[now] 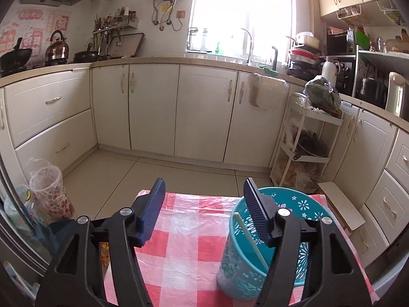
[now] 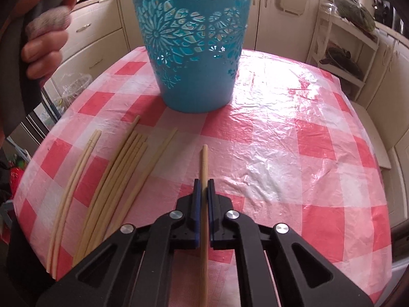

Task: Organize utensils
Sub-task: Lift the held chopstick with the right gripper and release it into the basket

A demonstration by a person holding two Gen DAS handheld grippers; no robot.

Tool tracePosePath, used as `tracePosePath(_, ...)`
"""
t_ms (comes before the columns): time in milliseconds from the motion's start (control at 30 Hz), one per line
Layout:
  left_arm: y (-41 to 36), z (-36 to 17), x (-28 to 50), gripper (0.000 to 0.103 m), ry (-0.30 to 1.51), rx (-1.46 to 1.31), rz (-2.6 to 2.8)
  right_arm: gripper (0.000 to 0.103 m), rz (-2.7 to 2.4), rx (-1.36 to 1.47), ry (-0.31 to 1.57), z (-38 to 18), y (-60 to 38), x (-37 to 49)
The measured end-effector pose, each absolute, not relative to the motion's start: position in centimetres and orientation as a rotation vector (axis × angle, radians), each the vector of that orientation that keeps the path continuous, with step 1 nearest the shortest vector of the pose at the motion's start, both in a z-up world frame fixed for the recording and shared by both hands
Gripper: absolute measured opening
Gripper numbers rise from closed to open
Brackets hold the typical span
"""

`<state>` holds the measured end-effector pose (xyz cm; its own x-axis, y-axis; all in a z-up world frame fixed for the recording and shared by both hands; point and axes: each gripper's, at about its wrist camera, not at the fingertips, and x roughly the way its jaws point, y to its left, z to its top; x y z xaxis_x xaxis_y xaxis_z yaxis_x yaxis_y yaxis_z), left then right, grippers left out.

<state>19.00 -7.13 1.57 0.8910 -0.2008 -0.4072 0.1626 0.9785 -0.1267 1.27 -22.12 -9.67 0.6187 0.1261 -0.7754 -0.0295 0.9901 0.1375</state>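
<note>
A teal cut-out holder (image 2: 196,48) stands on the red-and-white checked table. In the left wrist view the teal holder (image 1: 291,202) has one pale chopstick (image 1: 251,240) leaning inside it. My left gripper (image 1: 204,192) is open and empty, held above the table, its right finger over the holder's rim. My right gripper (image 2: 203,183) is shut on a single wooden chopstick (image 2: 204,161), which points toward the holder. Several loose chopsticks (image 2: 120,174) lie on the cloth to the left of the right gripper.
The checked tablecloth (image 2: 294,153) covers the table. A gloved hand (image 2: 46,41) shows at upper left in the right wrist view. Cream kitchen cabinets (image 1: 153,107) and a white tiered rack (image 1: 306,138) stand beyond the table. A plastic-lined bin (image 1: 48,192) sits on the floor at left.
</note>
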Motion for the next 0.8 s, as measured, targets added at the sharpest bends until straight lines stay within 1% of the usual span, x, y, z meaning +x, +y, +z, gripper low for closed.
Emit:
tracePosePath(67,-5.1,2.1,18.3,0.071,0.429,-0.123,-0.176,0.005,0.078,0.199,0.832,-7.6,-23.8,0.6)
tracePosePath(100,-4.0,2.2,18.0,0.073,0.431,-0.144,-0.170,0.005,0.085,0.254,0.785,-6.2,-24.6,0.1)
tracePosePath(167,-1.9,2.2,17.5,0.081,0.446,-0.190,-0.153,0.005,0.099,0.338,0.688,-3.1,-25.7,-0.3)
tracePosePath(300,1.8,1.1,16.4,0.082,0.495,-0.268,-0.124,0.005,0.153,0.432,0.459,3.7,-26.4,0.0)
tracePosePath(467,3.8,-1.7,14.3,0.083,0.590,-0.309,-0.112,0.005,0.154,0.439,0.180,10.6,-25.2,4.3)
tracePosePath(533,3.9,-3.1,13.2,0.083,0.634,-0.302,-0.121,0.005,0.114,0.434,0.081,11.7,-24.8,6.4)
tracePosePath(633,3.6,-5.2,11.6,0.083,0.702,-0.291,-0.134,0.006,0.019,0.424,0.015,11.6,-24.4,9.4)
tracePosePath(800,4.0,-7.6,9.7,0.083,0.769,-0.283,-0.140,0.006,-0.037,0.428,0.098,8.6,-24.4,12.5)
